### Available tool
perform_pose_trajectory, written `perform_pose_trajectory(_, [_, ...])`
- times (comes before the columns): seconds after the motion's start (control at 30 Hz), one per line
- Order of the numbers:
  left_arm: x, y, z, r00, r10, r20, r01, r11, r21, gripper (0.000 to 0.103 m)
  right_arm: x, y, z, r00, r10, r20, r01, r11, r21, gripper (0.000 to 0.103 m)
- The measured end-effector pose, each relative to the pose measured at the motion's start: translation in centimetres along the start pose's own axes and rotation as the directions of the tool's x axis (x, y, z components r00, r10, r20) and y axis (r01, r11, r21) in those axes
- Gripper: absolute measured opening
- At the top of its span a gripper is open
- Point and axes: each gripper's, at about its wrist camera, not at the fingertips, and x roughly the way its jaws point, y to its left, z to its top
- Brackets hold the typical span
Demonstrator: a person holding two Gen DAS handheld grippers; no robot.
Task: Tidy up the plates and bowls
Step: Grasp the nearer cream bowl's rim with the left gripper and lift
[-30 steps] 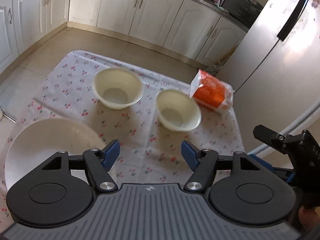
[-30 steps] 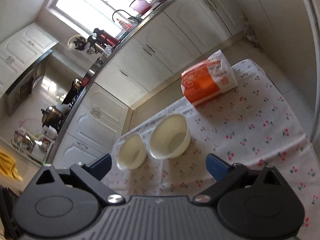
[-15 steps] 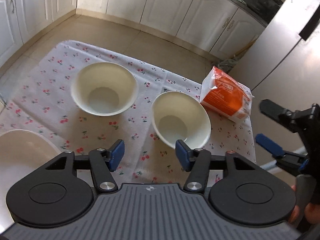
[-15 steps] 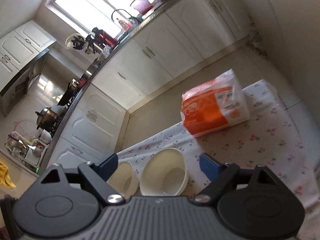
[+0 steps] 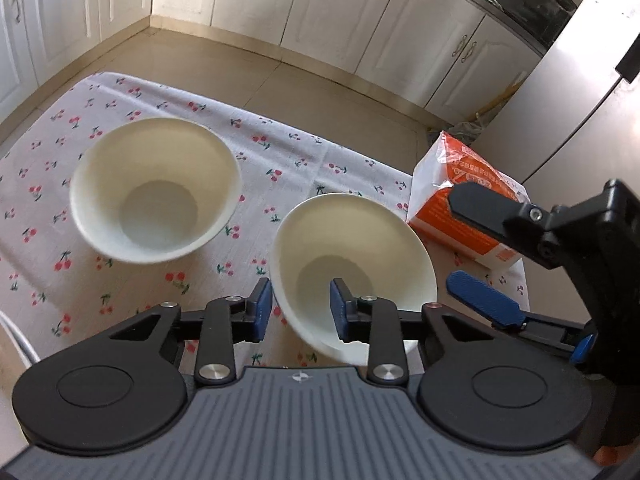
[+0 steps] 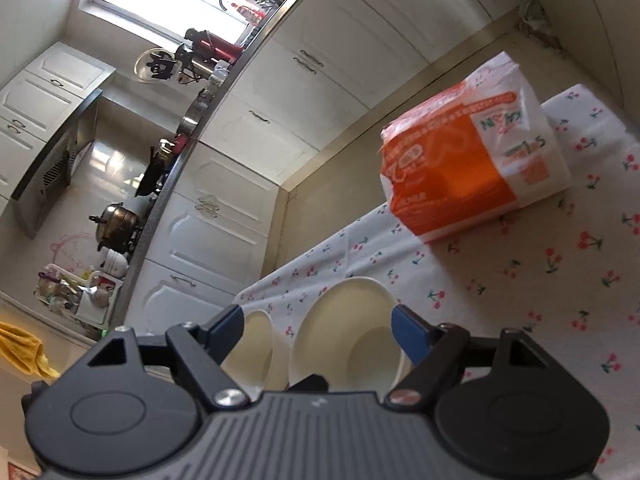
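The near rim of the cream round bowl (image 5: pixel 352 264), sitting near the cherry-print tablecloth (image 5: pixel 288 160)'s right edge, is lying between the left gripper (image 5: pixel 301 306)'s closing jaws. The right gripper (image 5: pixel 476 248), angling in beside it, is closing too, nothing pinched.

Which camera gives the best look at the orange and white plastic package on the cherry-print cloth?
The right wrist view: the orange and white plastic package appears large and unobstructed, its printed face readable as a whole. In the left wrist view the package sits small at the edge, partly hidden behind the right tool.
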Motion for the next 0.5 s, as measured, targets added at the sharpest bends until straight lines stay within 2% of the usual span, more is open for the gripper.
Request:
perform_pose_trajectory(0.43, [0.69,0.37,0.04,0.999,-0.029,-0.013,0.03,0.999,0.015,0.028,0.42,0.45,-0.19,0.998,0.067,-0.015,-0.066,0.997,0.03,0.089])
perform_pose_trajectory(0.5, [0.62,0.38,0.1,0.999,-0.034,-0.011,0.034,0.999,0.023,0.028,0.25,0.75,-0.26,0.999,0.046,0.003,-0.046,0.999,0.013,0.09])
